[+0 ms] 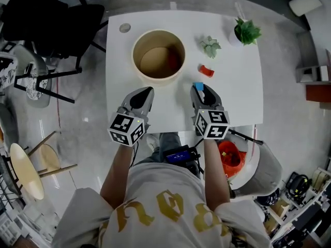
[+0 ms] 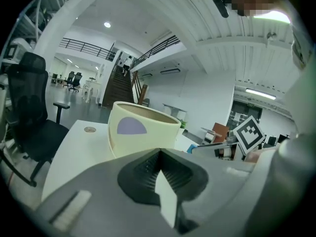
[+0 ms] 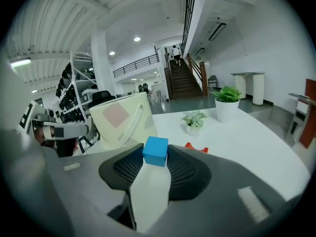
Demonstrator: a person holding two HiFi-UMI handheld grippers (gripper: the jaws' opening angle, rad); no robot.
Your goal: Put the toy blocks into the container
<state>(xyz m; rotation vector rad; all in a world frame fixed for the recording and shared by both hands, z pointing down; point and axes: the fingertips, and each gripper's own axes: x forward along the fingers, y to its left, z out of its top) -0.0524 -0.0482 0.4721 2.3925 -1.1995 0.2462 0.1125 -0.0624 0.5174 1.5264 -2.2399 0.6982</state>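
A cream round container stands open at the back middle of the white table. My right gripper is shut on a blue block just above the table, right of the container. In the right gripper view the blue block sits pinched at the jaw tips of the right gripper, with the container ahead on the left. A red block lies on the table beyond; it also shows as the red block there. My left gripper is shut and empty, just before the container.
A small succulent and a green plant in a white pot stand at the table's back right. A round disc lies at the back left corner. A black office chair is left of the table.
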